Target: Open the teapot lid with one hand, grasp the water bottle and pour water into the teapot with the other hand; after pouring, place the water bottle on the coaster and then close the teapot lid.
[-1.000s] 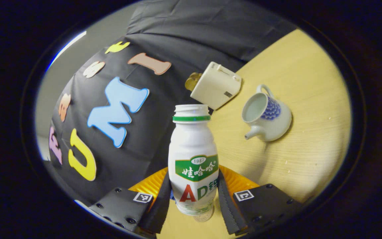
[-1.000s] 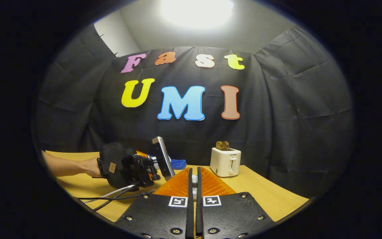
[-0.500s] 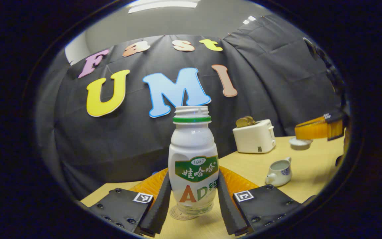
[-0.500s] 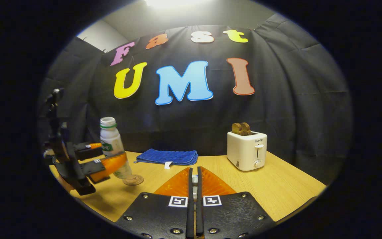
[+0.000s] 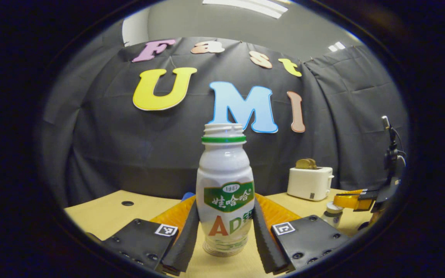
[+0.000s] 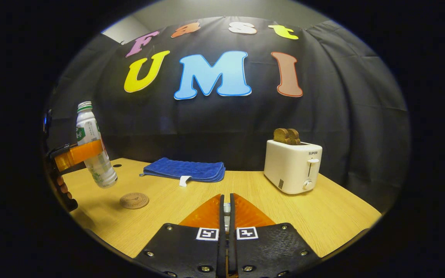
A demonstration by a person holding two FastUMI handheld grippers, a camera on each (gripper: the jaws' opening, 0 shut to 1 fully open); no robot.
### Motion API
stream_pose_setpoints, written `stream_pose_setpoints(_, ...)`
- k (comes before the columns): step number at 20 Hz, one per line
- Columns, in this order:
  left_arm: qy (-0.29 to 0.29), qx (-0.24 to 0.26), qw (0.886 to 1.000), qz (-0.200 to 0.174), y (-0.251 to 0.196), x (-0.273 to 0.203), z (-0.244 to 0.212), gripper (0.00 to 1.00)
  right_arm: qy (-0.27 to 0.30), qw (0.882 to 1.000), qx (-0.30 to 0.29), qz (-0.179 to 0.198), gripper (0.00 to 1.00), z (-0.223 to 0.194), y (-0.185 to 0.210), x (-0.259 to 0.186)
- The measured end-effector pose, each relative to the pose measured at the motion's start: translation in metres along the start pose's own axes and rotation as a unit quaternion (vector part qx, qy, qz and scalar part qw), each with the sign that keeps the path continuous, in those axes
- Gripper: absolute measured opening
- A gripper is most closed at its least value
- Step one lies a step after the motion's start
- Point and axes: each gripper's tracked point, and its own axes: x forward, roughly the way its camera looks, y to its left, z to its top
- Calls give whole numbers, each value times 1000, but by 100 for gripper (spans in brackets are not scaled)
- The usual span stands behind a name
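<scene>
We find the left claw (image 5: 225, 227) clamped on the water bottle (image 5: 225, 189), held above the desk (image 6: 245, 193) beside the coaster (image 6: 134, 200). The right claw (image 6: 225, 210) grips the lid (image 6: 226, 209). We advise lowering the bottle upright, centred on the coaster.

Left gripper (image 5: 225, 231) level, both fingers pressed on the sides of the water bottle (image 5: 225, 193), bottle upright and raised off the table, right gripper (image 6: 225, 210) level, fingers drawn together on a small white piece, identity unclear
</scene>
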Motion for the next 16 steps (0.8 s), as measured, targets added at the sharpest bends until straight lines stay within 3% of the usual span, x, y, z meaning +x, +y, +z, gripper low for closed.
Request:
stream_pose_setpoints(3, 9, -1, 1000, 8, 6, 4, -8, 78, 12, 1000, 9, 5, 3, -10, 1, 2)
stream_pose_setpoints(6, 14, 0, 1000, 15, 8, 4, -12, 70, 16, 1000, 2, 6, 3, -15, 0, 5)
stream_pose_setpoints(7, 15, 0, 1000, 16, 7, 4, -13, 75, 19, 1000, -2, 5, 3, -17, 1, 6)
stream_pose_setpoints(8, 17, 0, 1000, 17, 8, 5, -15, 70, 23, 1000, -6, 5, 3, -22, 2, 7)
stream_pose_setpoints(12, 23, -12, 999, 19, 9, 7, -21, 75, 9, 1000, -4, 8, 11, -15, 3, 4)
stream_pose_setpoints(13, 23, -15, 999, 18, 8, 7, -23, 75, -9, 1000, -5, 15, 27, -4, 7, -4)
stream_pose_setpoints(14, 24, -15, 1000, 14, 6, 10, -24, 74, -29, 999, -6, 21, 33, 5, 11, -9)
stream_pose_setpoints(15, 27, -12, 1000, 7, 5, 16, -25, 79, -41, 999, -7, 33, 57, 9, 18, -12)
stream_pose_setpoints(16, 31, -10, 999, -1, 3, 22, -27, 78, -46, 998, -11, 40, 70, 10, 23, -15)
